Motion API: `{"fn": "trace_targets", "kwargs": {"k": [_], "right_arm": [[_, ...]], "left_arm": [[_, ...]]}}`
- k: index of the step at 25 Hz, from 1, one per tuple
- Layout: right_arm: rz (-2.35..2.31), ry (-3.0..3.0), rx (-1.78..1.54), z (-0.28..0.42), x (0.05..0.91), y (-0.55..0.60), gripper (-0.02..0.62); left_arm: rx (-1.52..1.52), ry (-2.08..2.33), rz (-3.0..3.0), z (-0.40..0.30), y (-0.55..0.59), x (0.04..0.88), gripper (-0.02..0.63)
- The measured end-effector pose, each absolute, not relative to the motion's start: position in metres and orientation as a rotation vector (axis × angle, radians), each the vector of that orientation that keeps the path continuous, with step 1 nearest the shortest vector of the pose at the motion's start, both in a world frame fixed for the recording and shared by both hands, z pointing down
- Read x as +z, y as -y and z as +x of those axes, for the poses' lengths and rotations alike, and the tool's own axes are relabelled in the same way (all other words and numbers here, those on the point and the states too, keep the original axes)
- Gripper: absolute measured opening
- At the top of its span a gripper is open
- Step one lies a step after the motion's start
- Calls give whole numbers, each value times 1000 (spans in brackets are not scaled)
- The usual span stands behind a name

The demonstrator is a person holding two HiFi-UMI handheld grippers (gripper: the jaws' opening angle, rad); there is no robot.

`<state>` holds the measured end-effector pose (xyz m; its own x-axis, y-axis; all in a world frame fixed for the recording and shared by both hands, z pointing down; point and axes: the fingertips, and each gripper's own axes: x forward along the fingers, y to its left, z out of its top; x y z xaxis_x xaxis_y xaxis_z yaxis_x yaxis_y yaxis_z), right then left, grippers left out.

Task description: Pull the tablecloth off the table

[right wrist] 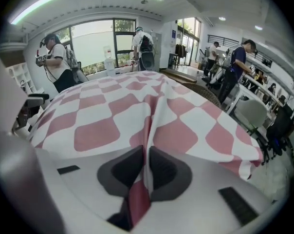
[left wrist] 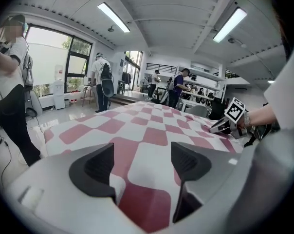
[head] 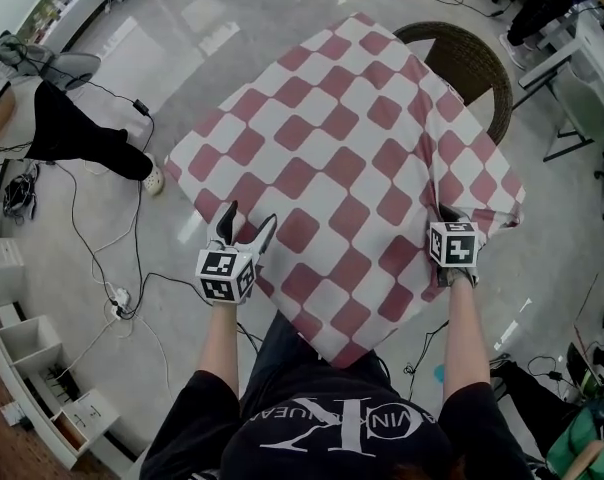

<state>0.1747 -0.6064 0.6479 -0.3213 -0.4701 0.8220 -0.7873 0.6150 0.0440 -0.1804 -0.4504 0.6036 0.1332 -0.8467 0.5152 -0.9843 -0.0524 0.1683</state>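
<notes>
Looking down from the head view, we see the red-and-white checked tablecloth (head: 332, 178) draped over the table, which it hides completely. It sits like a diamond from where we stand. One corner points at us and hangs down on the near side, and the opposite corner points to the far side. The cloth looks about square, so its longest line is that near-to-far diagonal.

The right gripper (head: 450, 214) is at the cloth's near right edge, close to the right corner. In the right gripper view its pads (right wrist: 132, 167) are pressed together, pinching a fold of the cloth. A raised crease runs from that pinch away across the checks.

The left gripper (head: 248, 216) is at the near left edge with its jaws spread wide. The left gripper view shows checked cloth in the gap between the pads (left wrist: 96, 167), but they aren't squeezing it.

A wicker chair (head: 467, 63) pokes out from behind the far right edge. A person (head: 82, 138) stands on the floor off to the left.
</notes>
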Motion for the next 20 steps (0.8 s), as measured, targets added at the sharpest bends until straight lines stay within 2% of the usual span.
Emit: {"fn": "trace_targets", "kwargs": {"k": [3,13,20], "right_arm": [[971,1956,422,170,649,602,26],[988,1956,414,169,648,602,25],[989,1957,402,167,646,599,25]], "left_arm": [[461,1732,1946,-191,464,610,360],[626,1604,1827,-236,500,633,394],[623,1460,1738,-227,495,654,400]]}}
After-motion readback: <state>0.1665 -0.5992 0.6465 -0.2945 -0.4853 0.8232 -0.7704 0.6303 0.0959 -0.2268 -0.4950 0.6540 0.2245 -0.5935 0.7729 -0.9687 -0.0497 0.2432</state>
